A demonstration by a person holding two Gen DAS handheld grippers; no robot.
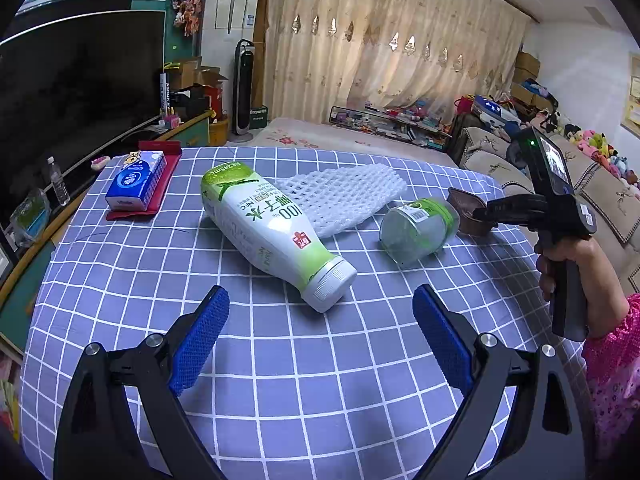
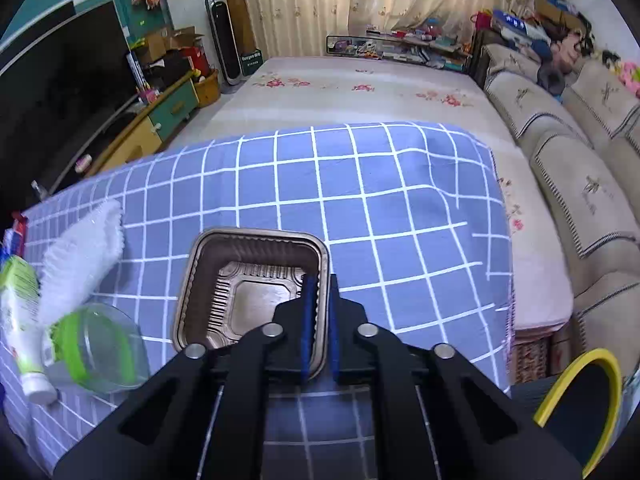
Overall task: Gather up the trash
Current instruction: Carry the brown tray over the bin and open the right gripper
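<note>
Right wrist view shows our right tool (image 2: 319,320) pinched on the thin near wall of the brown plastic tray (image 2: 256,292). We risk it buckling or slipping free when lifted. Our left tool (image 1: 320,340) hangs wide, holding nothing, near the coconut water bottle (image 1: 272,232).

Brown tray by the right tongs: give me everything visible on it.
The brown tray is a shallow, squarish container with rounded corners, a rolled rim and ribbed walls around a flat embossed floor; it looks like thin foil or plastic. It is empty and sits upright on the blue checked tablecloth, right of the clear cup. The right tongs are shut on its near-right wall, one pad inside and one outside.
</note>
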